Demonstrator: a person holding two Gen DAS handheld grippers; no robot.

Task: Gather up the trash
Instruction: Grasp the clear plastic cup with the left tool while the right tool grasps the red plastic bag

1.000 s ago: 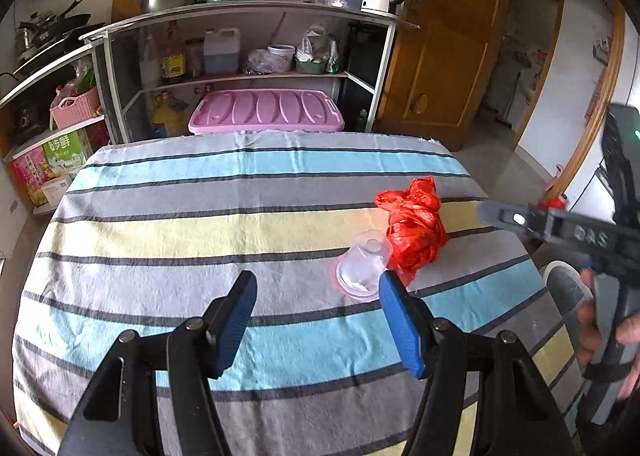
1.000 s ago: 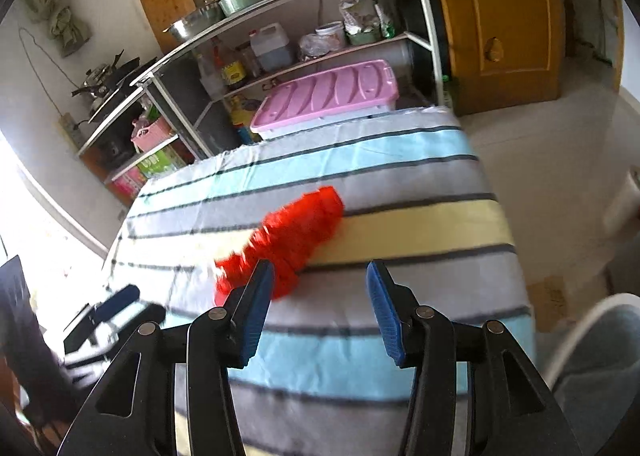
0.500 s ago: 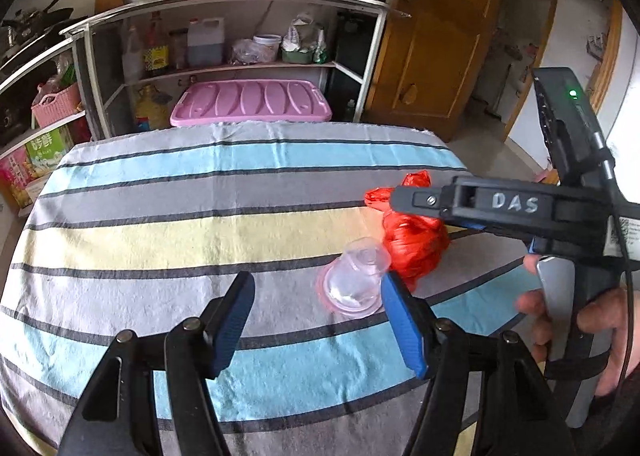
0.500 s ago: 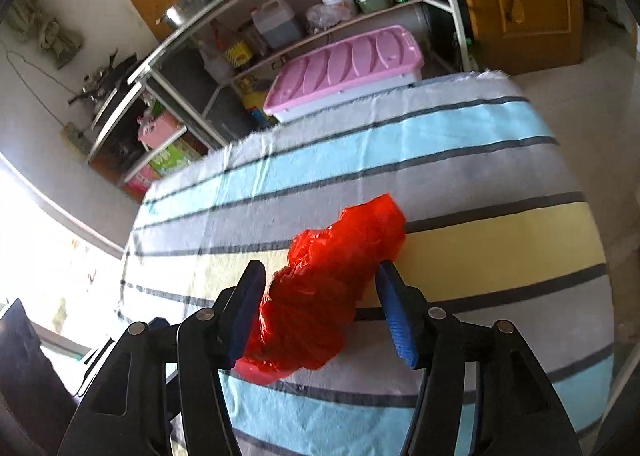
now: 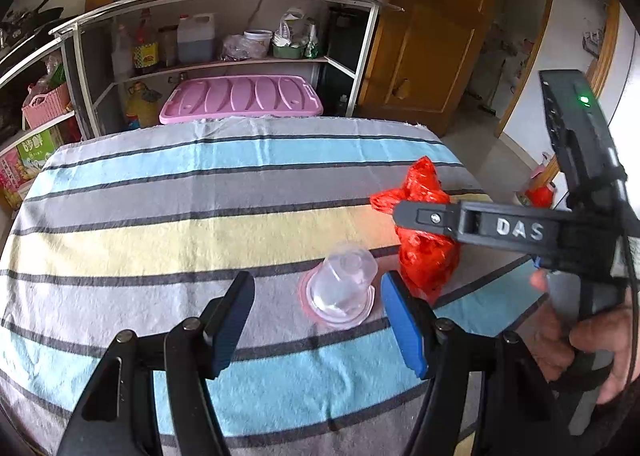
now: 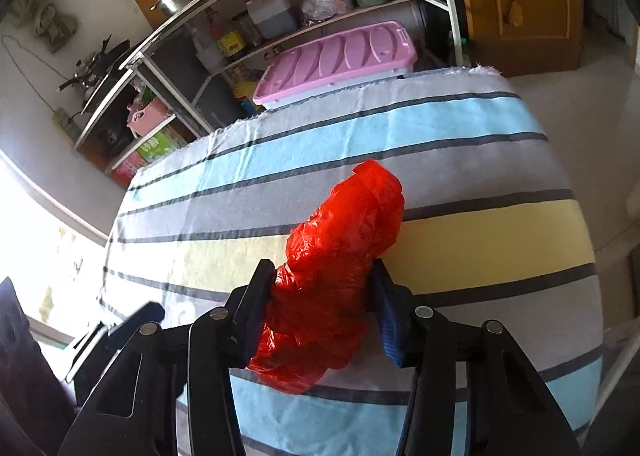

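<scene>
- Step in hand?
- Picking up the first piece, seemingly. With the right tongs (image 6: 322, 276): just been closing, now clenched on the red plastic bag (image 6: 344, 240), pressing into its near half from both sides.
- And with the left tongs (image 5: 316, 296)?
- Released and empty. Hanging just short of the clear plastic cup (image 5: 344, 276), without touching it.
- Next move?
- Probably lifting the bag straight up, and slowly: thin film, likely to slip or trail. Then closing on the cup across its wall, lightly enough not to crush it.
- Look of the bag?
- Crumpled, glossy, bright red, bunched into a long lump. Near end between the pads, far end lying on the yellow band of the striped surface (image 5: 160, 232), close to its right edge and just beside the cup.
- Anywhere to drop it?
- Cannot tell; no bin in view.
</scene>
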